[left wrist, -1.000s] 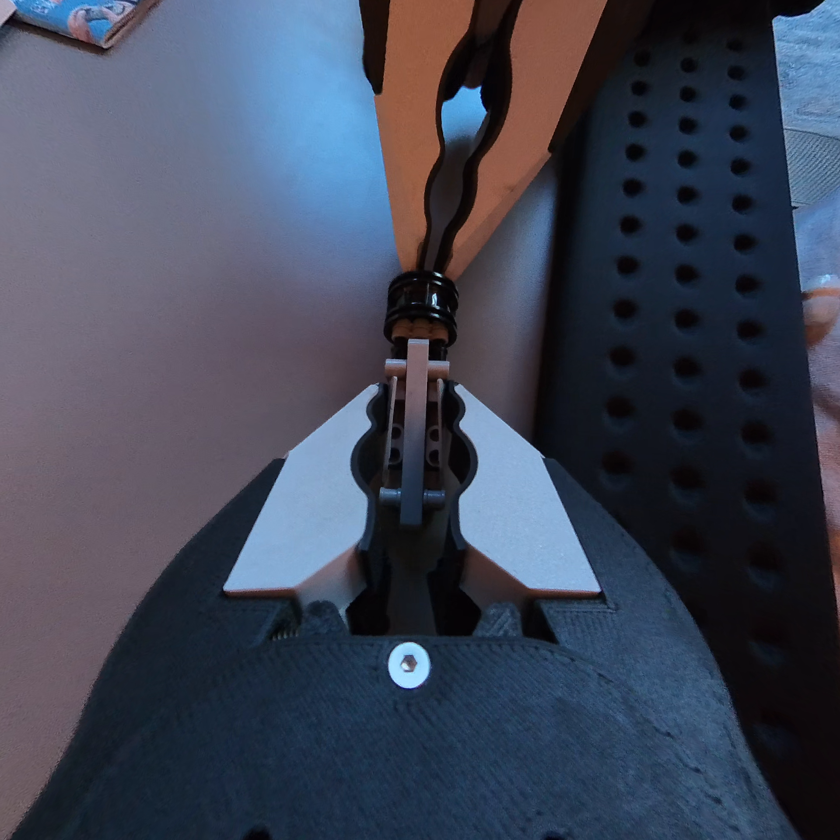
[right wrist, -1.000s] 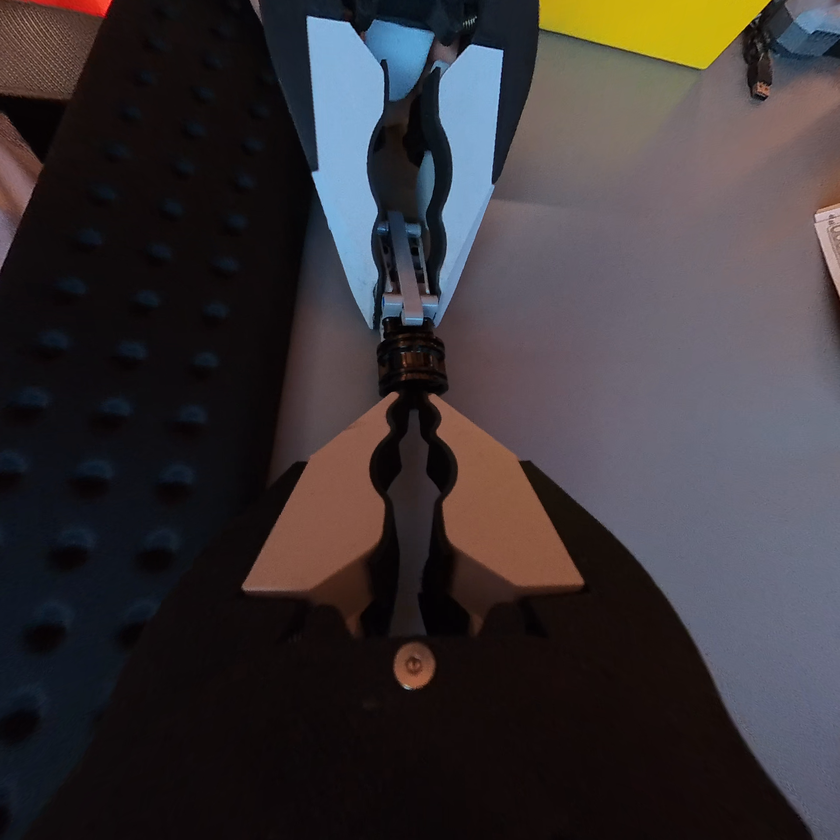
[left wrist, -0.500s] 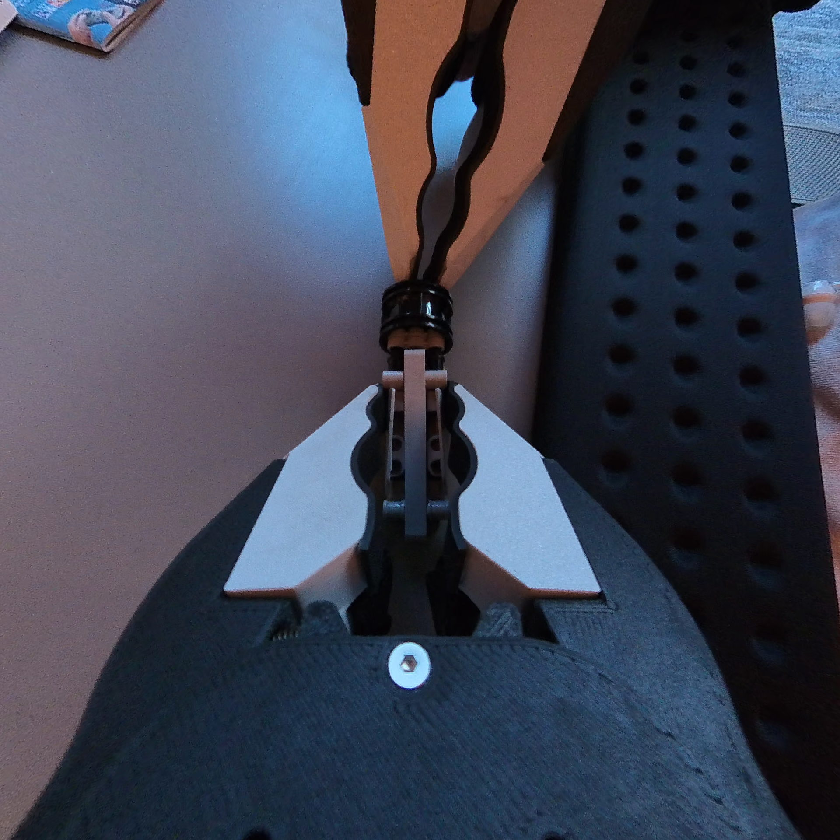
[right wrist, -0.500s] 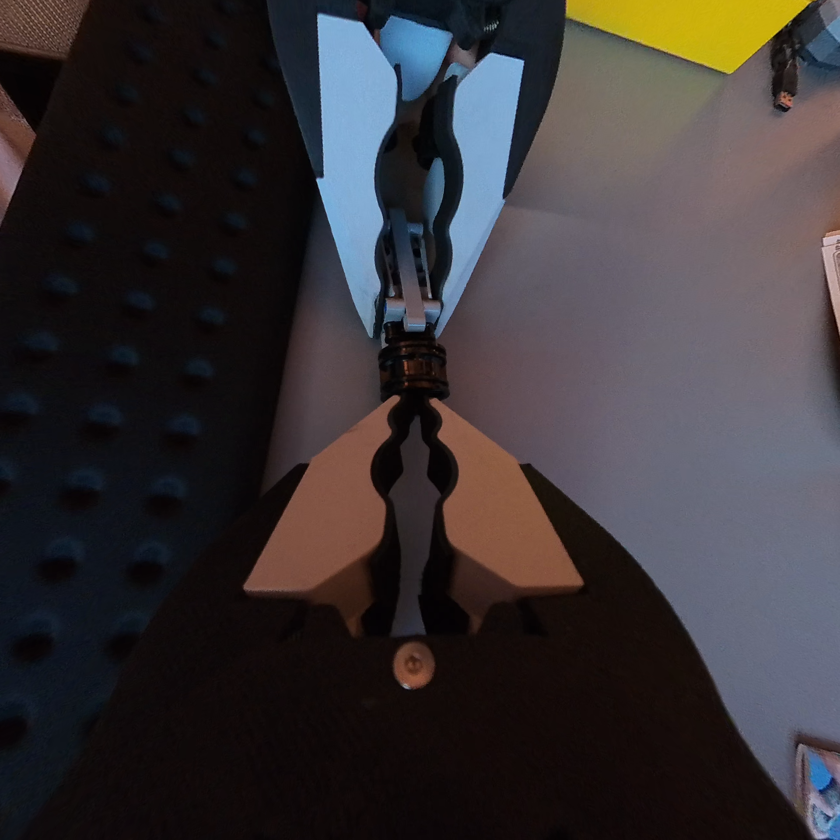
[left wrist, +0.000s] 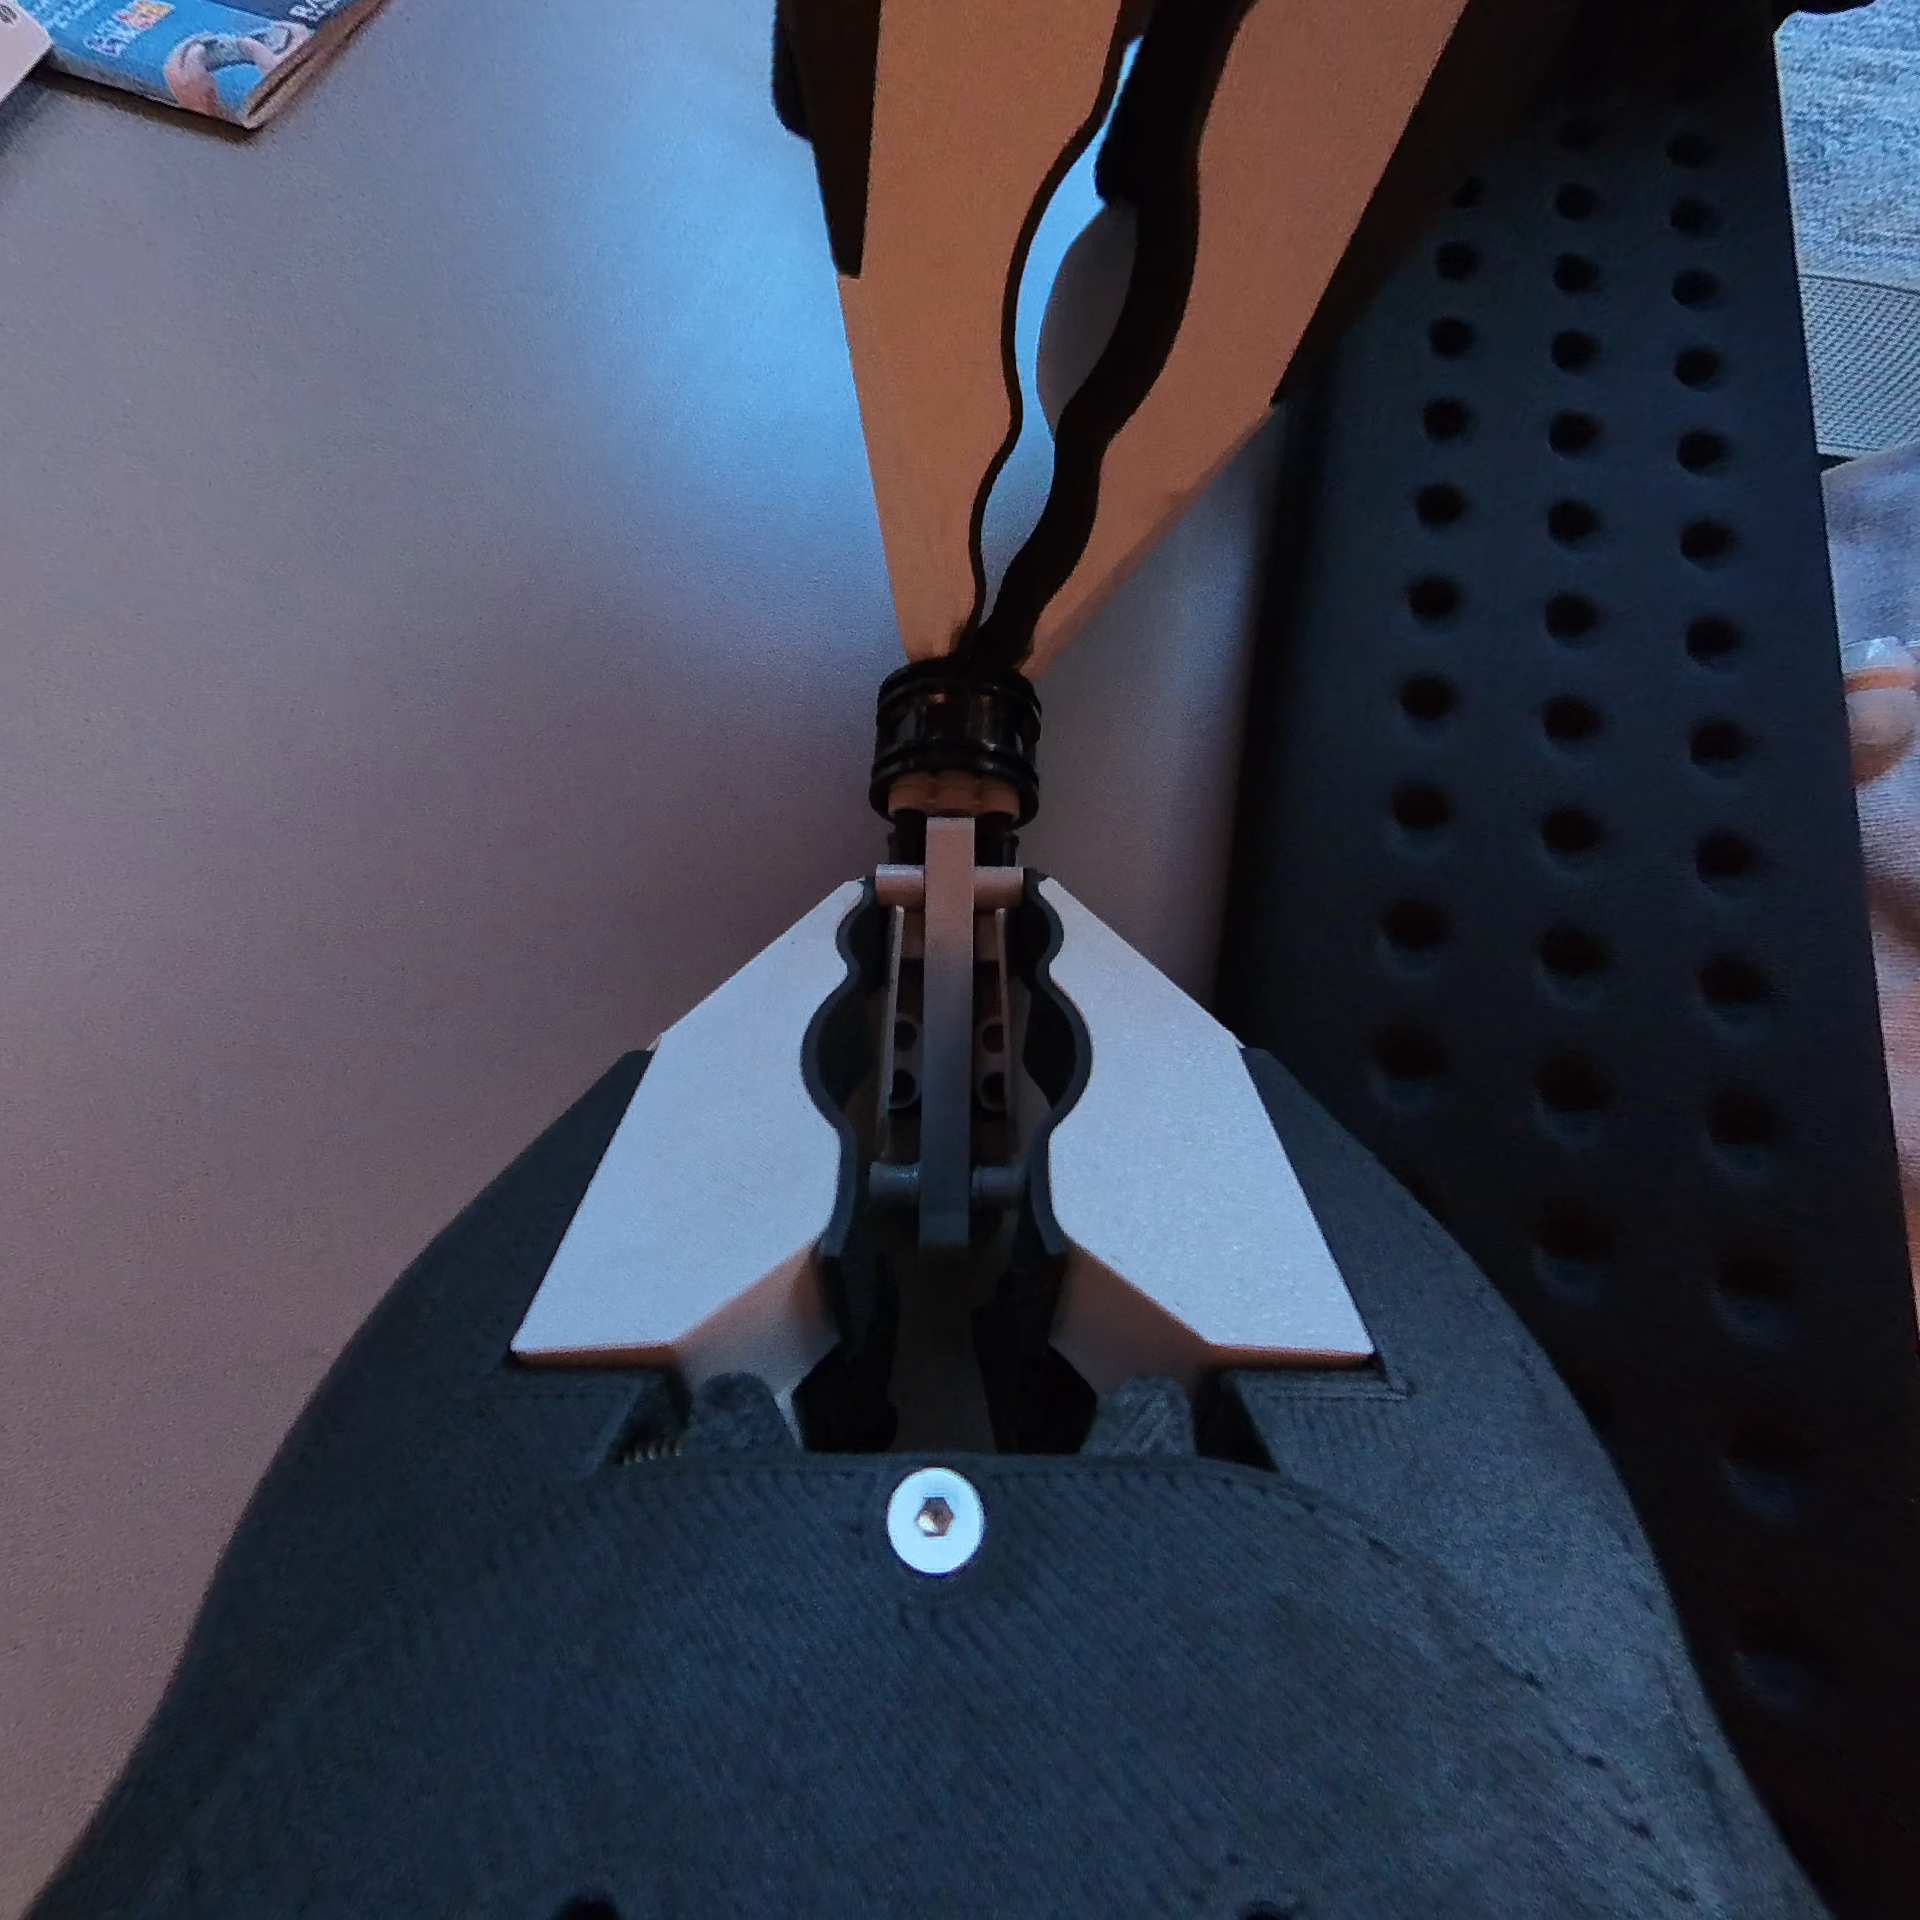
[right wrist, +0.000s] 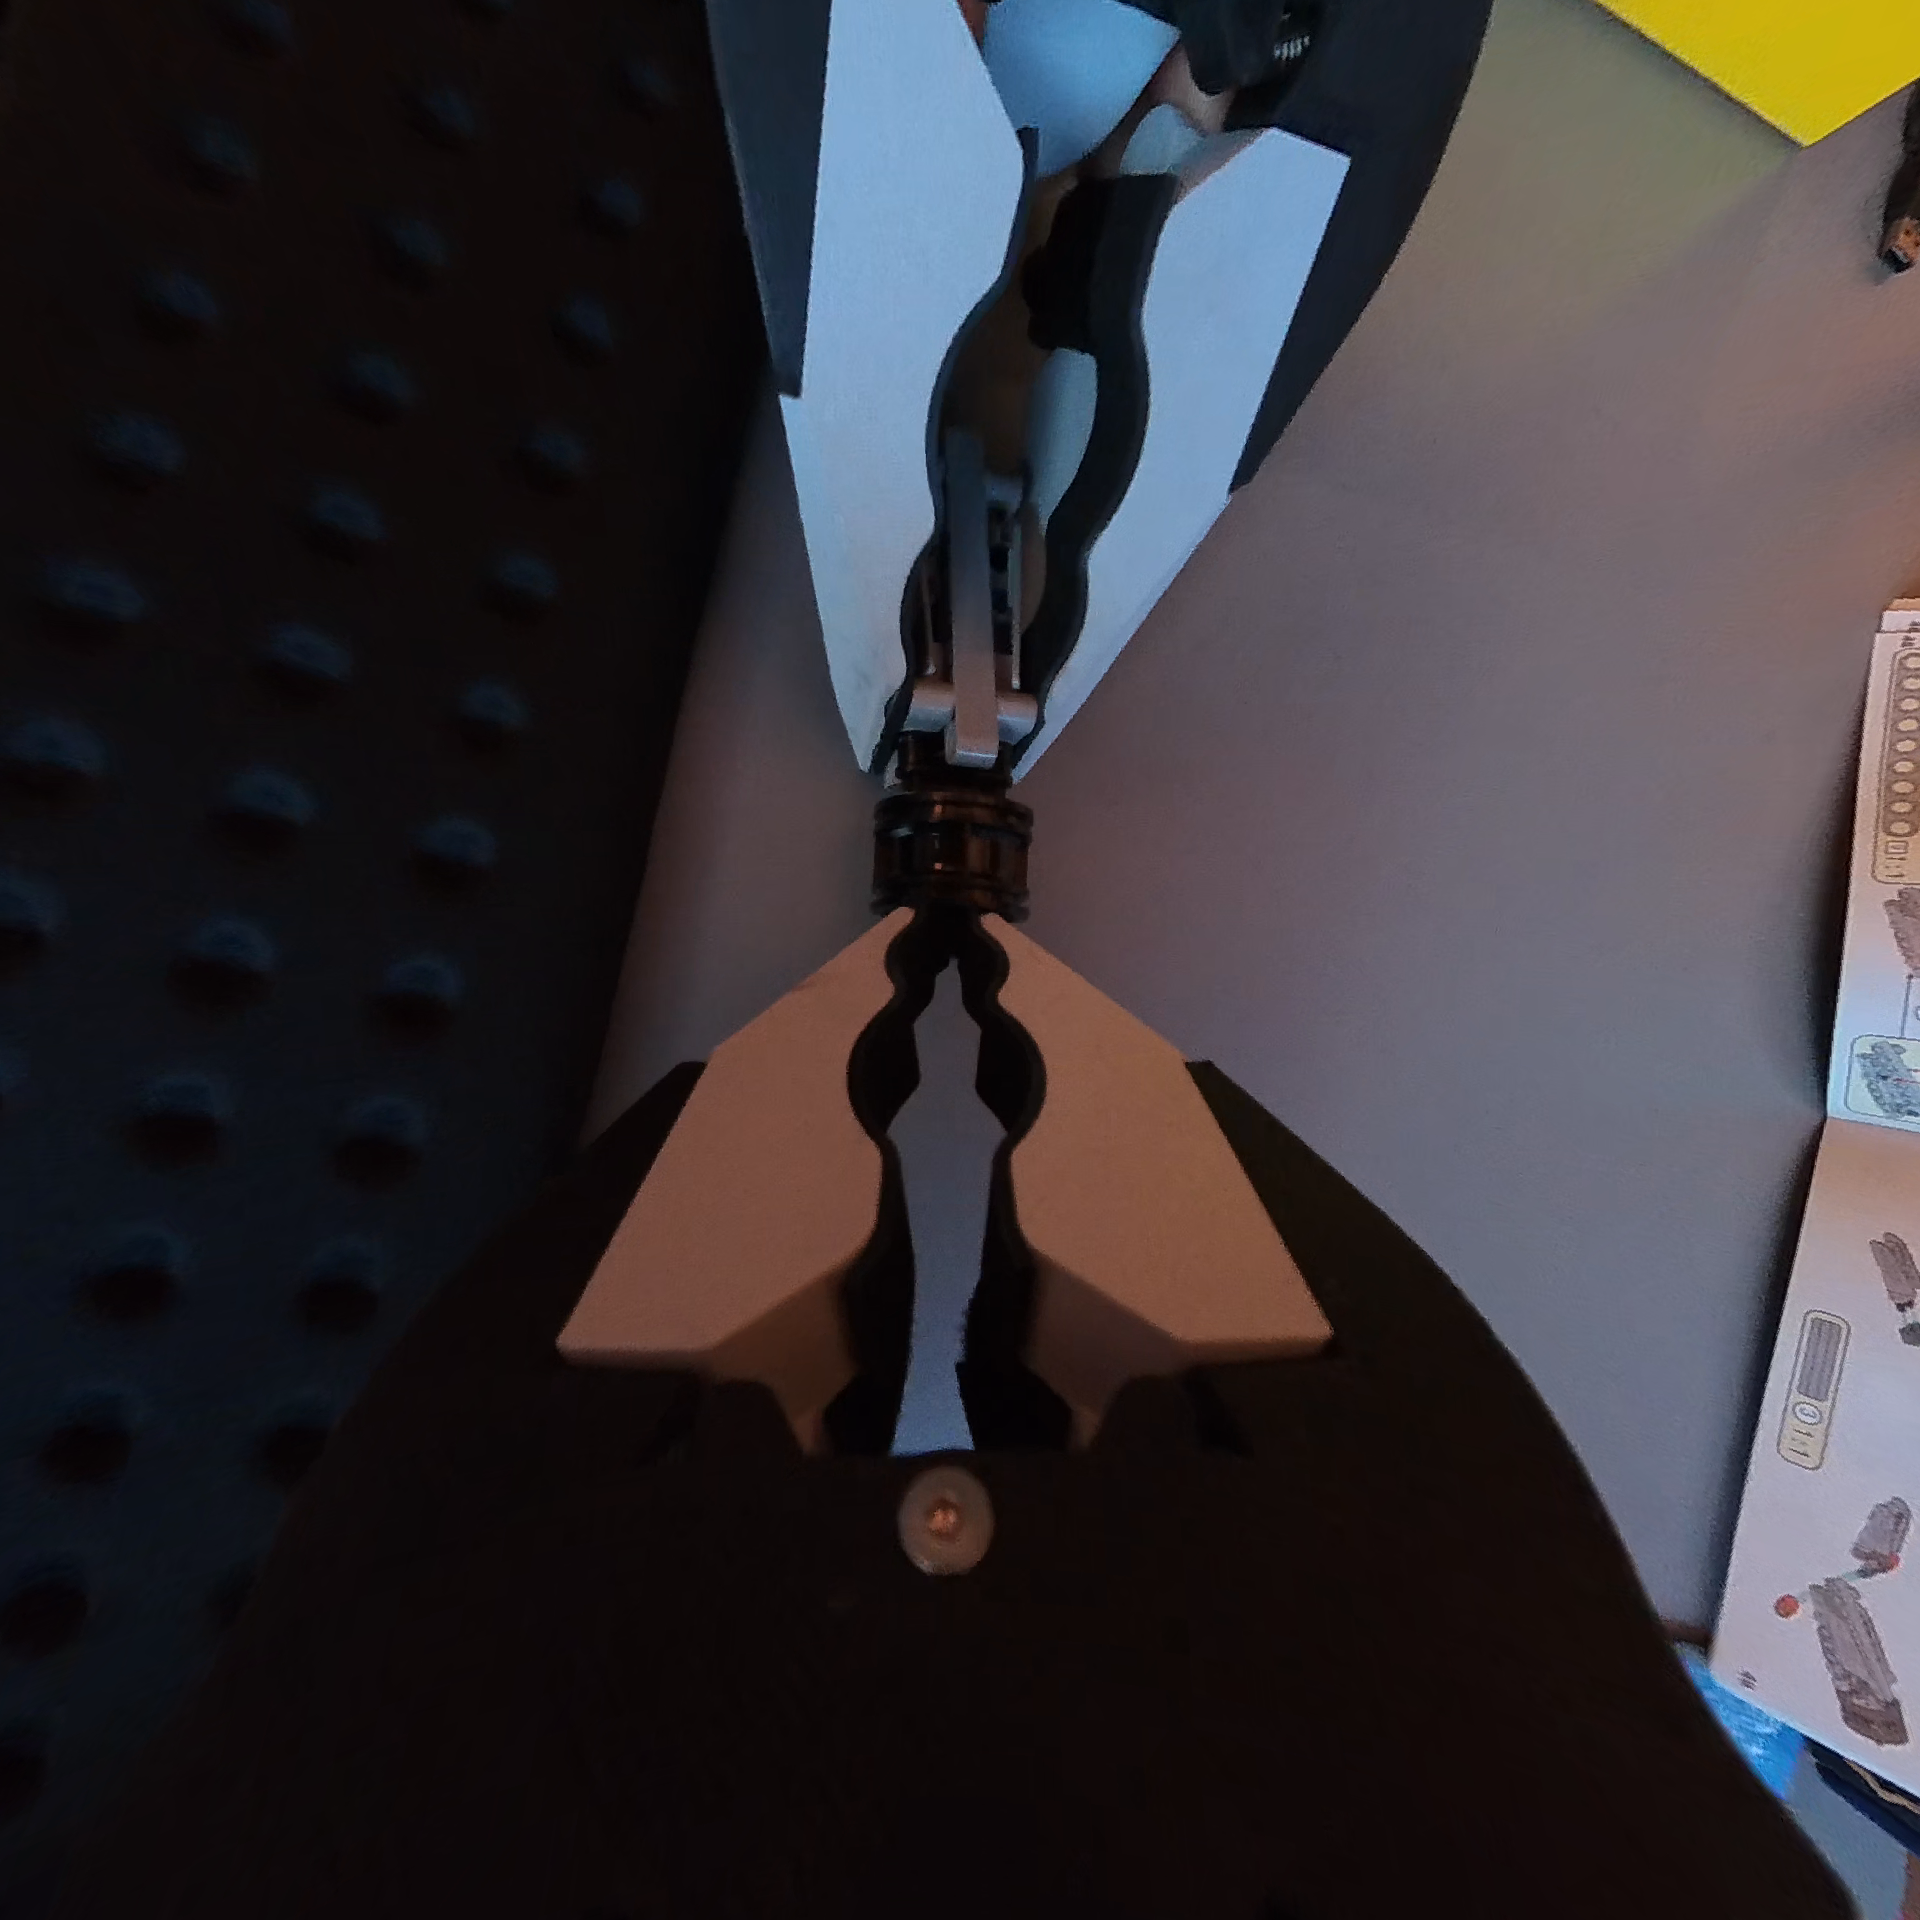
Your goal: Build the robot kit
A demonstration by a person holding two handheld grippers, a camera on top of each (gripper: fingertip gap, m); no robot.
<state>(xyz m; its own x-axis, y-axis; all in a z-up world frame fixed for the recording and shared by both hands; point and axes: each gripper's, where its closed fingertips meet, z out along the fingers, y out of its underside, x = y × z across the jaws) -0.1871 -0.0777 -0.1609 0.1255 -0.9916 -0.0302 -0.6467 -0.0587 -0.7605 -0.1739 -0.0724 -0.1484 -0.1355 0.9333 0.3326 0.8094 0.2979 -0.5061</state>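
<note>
My left gripper (left wrist: 951, 883) is shut on a grey beam assembly (left wrist: 948, 1039) that lies lengthwise between its fingers. A black ribbed wheel (left wrist: 956, 732) sits on the assembly's front end, just past my fingertips. My right gripper (right wrist: 951, 925) faces the left one tip to tip, and its nearly closed fingertips pinch the near side of the wheel (right wrist: 951, 852). In the right wrist view the left gripper (right wrist: 951, 758) comes down from the top with the assembly (right wrist: 971, 665) in it. The right gripper also shows at the top of the left wrist view (left wrist: 971, 644). Both are held above a grey table (left wrist: 416, 623).
A black panel with rows of holes (left wrist: 1558, 727) lies along the right of the left wrist view and the left of the right wrist view (right wrist: 260, 727). A blue booklet (left wrist: 197, 52) lies far left. An instruction sheet (right wrist: 1860, 1143) and a yellow object (right wrist: 1766, 62) lie to the right. Only a small space, under 4 cm, lies between the two pairs of fingers.
Both grippers stay joined at the wheel. The right gripper has swung and tilted a little, so the left gripper leans in its view and the instruction sheet has come into view.
</note>
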